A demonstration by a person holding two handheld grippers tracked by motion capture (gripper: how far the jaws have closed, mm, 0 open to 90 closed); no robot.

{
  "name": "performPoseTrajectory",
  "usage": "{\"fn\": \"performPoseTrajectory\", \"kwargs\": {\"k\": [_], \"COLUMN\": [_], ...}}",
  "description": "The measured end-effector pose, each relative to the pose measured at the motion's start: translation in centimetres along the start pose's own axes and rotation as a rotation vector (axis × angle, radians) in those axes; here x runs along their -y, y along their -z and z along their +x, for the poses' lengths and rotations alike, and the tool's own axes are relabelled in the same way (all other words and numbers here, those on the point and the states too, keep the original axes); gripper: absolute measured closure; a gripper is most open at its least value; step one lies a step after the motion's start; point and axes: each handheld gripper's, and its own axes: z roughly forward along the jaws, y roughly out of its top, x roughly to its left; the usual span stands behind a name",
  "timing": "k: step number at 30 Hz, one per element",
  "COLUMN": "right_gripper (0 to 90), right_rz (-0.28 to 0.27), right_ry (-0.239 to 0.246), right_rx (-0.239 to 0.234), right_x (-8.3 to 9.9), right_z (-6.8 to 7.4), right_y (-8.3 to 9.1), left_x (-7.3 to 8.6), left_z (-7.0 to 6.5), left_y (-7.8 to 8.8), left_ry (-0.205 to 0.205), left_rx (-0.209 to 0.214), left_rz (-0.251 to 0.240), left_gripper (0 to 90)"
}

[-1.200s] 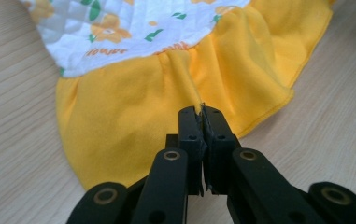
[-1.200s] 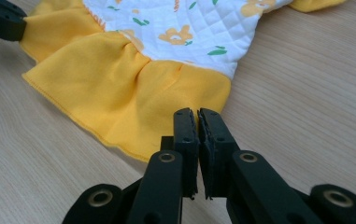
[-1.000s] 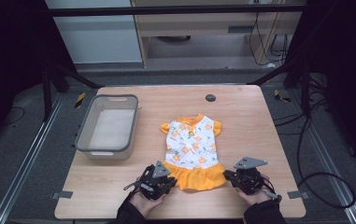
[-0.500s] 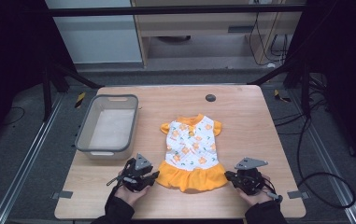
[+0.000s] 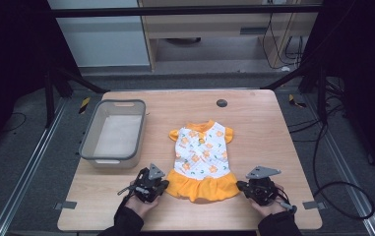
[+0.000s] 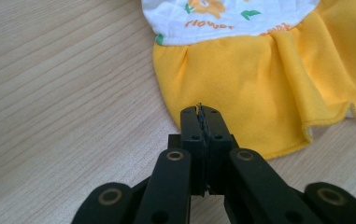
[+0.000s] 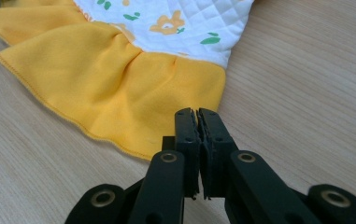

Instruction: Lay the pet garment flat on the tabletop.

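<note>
One dress (image 5: 202,160) lies flat; one bin (image 5: 113,132) beside it; left gripper (image 5: 156,189) just closed, jaws together and empty; right gripper (image 5: 252,188) likewise pressed together at the hem.

Small orange-skirted dress (image 5: 202,157) flat on table

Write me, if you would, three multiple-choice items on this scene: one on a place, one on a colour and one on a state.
1. In the high view, where is the bin relative to the dress?
A. Left of it
B. Right of it
C. On top of it

2. What colour is the skirt?
A. Blue
B. Orange-yellow
C. Green

3. How do the jaws of the right tool stand?
A. Wide open
B. Shut
C. Clamped on the bin

Key: 1 A, the bin sits beside the dress toward the table's left edge. 2 B, the frill below the white top is orange-yellow. 3 B, the two black jaws meet by the skirt's corner.
</note>
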Motion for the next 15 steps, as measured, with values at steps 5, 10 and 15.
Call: {"fn": "performPoseTrajectory", "kwargs": {"k": [5,10,15], "right_gripper": [87.7,87.8,87.9], "right_rz": [-0.032,-0.058,-0.043], "right_ry": [0.002,0.007,0.007], "right_rx": [0.004,-0.018,-0.028], "right_x": [-0.1,-0.3,-0.3], "right_z": [0.0,0.2,0.5], "right_y": [0.5,0.7,0.6], "left_x": [-0.5,-0.7,0.4], "left_z": [0.1,0.0,-0.1], "left_y": [2.2,4.5,3.9], "left_ry": [0.006,-0.015,-0.005], "left_rx": [0.012,0.012,0.034], "left_rz": [-0.055,-0.088,-0.013], "left_gripper": [89.9,89.9,90.0]}}
